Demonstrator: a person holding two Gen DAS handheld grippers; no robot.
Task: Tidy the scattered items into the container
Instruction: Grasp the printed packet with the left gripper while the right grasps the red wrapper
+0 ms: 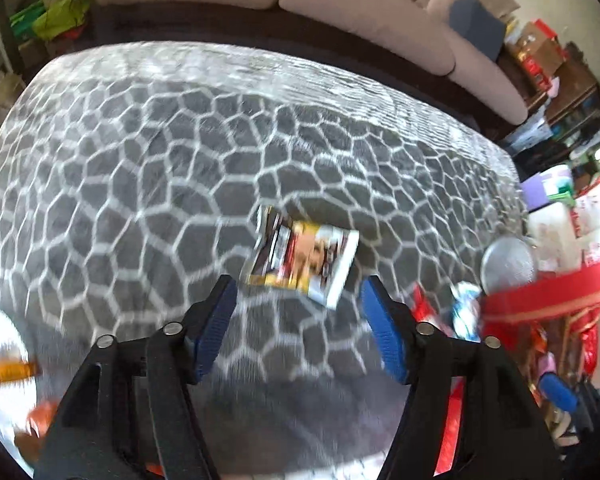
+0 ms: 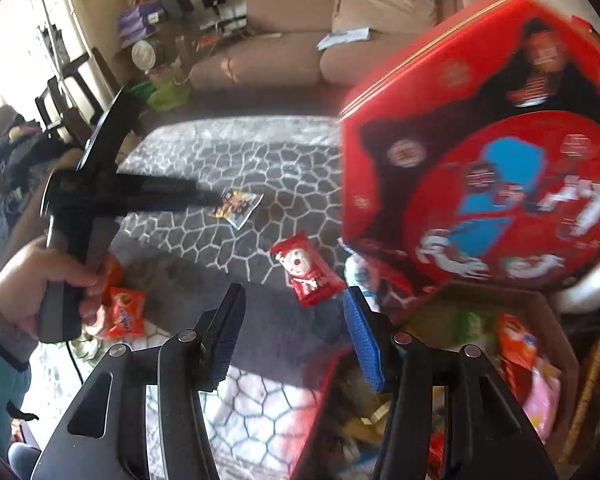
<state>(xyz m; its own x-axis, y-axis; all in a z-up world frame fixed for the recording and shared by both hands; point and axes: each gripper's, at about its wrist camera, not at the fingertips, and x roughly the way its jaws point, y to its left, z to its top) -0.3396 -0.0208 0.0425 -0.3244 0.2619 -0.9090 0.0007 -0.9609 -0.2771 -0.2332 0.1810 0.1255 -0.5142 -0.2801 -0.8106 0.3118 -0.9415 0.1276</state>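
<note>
The red container at 4 o'clock in the right wrist view already holds several packets under its raised lid; 3 remain on the rug: a yellow packet at 12 o'clock of the left gripper, a red packet, and an orange packet at 9 o'clock; the task looks partly done; left gripper and right gripper both stand spread, empty.
</note>
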